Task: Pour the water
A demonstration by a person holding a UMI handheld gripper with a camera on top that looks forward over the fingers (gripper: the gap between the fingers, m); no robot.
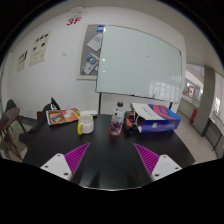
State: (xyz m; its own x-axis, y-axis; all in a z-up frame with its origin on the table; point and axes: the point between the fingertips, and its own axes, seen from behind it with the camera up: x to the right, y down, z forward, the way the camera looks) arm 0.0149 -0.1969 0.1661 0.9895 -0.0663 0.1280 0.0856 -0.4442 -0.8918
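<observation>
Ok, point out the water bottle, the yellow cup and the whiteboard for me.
water bottle (118, 122), gripper view, on its clear body.
yellow cup (86, 125), gripper view, on its side wall.
whiteboard (140, 62), gripper view, on its blank white face.

You've got a dark table (60, 150) in front of you, a colourful box (157, 116) on its far right, an orange-and-blue box (62, 117) far left. Behind them, a big whiteboard (140, 62) on the wall; papers (38, 50) pinned left.
</observation>
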